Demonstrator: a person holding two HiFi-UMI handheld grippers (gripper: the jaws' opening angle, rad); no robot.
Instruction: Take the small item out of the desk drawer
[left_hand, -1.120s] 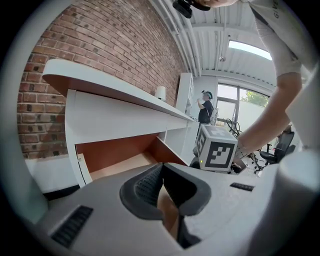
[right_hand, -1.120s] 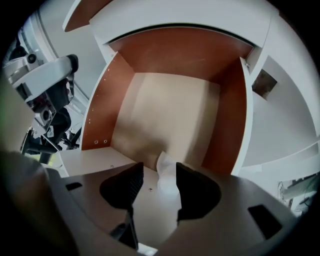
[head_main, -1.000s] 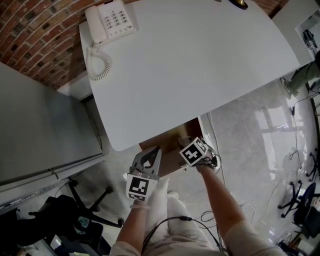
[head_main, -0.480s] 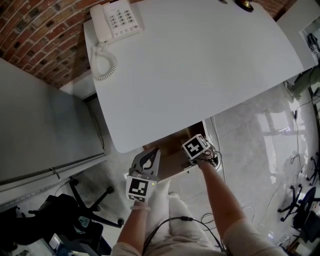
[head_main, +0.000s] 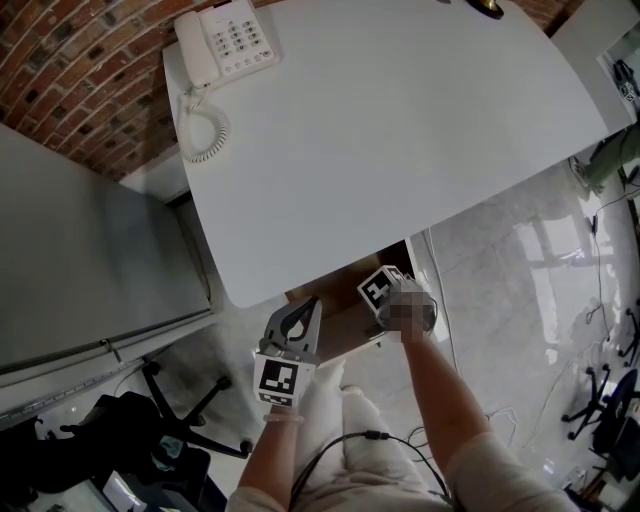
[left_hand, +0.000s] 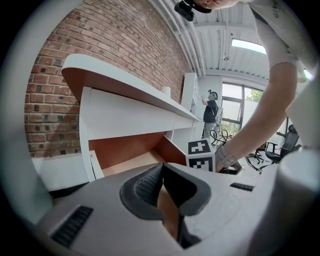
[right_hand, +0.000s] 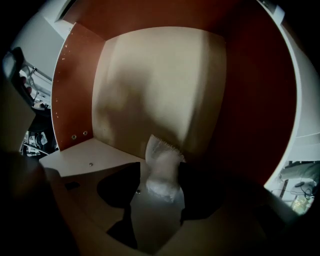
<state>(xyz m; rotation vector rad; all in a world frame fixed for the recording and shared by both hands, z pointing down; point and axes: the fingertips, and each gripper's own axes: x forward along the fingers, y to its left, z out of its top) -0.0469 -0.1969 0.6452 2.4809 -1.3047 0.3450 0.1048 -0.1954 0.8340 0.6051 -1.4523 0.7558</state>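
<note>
Right gripper (right_hand: 160, 170) sank downward into drawer (right_hand: 150, 80), jaws closing round packet (right_hand: 161, 156).

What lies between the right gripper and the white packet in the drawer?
Nothing: in the right gripper view the white packet already sits between the right gripper's open jaws, which have just been closing.

The desk top (head_main: 400, 130) is white, smooth and matt. The drawer (right_hand: 75, 90) has red-brown sides that look like wood and a pale, smooth bottom. The little packet (right_hand: 161, 162) in it is white and crinkly. The far wall (head_main: 60, 60) is rough red brick. The floor (head_main: 530, 260) on the right is shiny. The phone (head_main: 225, 45) looks like white plastic.
</note>
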